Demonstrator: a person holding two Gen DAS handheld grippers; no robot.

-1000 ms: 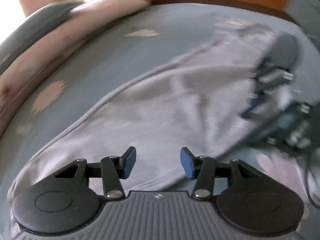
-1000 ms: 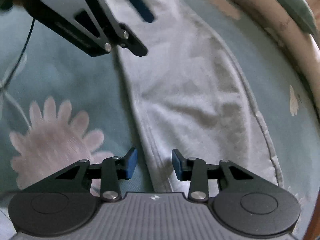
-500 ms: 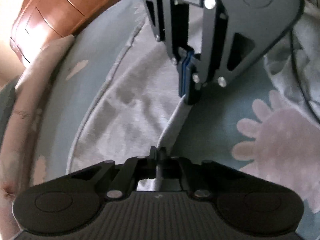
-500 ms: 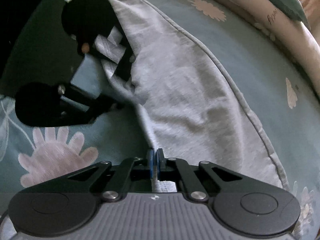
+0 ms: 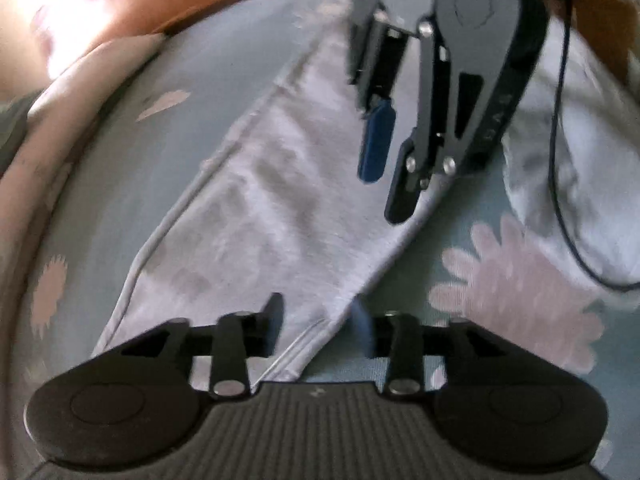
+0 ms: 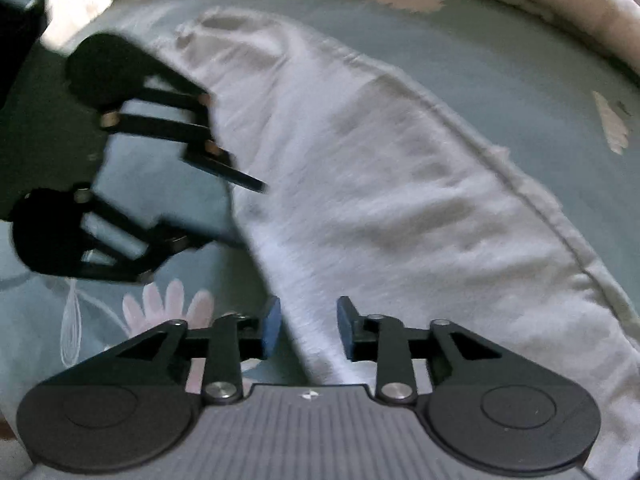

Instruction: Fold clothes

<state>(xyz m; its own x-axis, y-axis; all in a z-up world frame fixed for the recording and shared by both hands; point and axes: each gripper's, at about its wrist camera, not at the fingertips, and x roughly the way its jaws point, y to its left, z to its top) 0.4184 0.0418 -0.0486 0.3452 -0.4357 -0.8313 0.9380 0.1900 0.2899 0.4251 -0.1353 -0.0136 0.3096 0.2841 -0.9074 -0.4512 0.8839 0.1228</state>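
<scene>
Two grippers, left gripper [image 5: 318, 326] and right gripper [image 6: 307, 328], opening, holding nothing; grey garment [image 5: 260, 216] flat beneath.

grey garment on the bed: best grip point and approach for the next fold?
Grip the grey garment at its straight folded edge facing the big pink flower, coming from above on that side. That edge is free and lies flat on the floral bedsheet, whereas the seamed far edge curves. Left gripper and right gripper both straddle it, jaws opening, pads off the cloth.
</scene>
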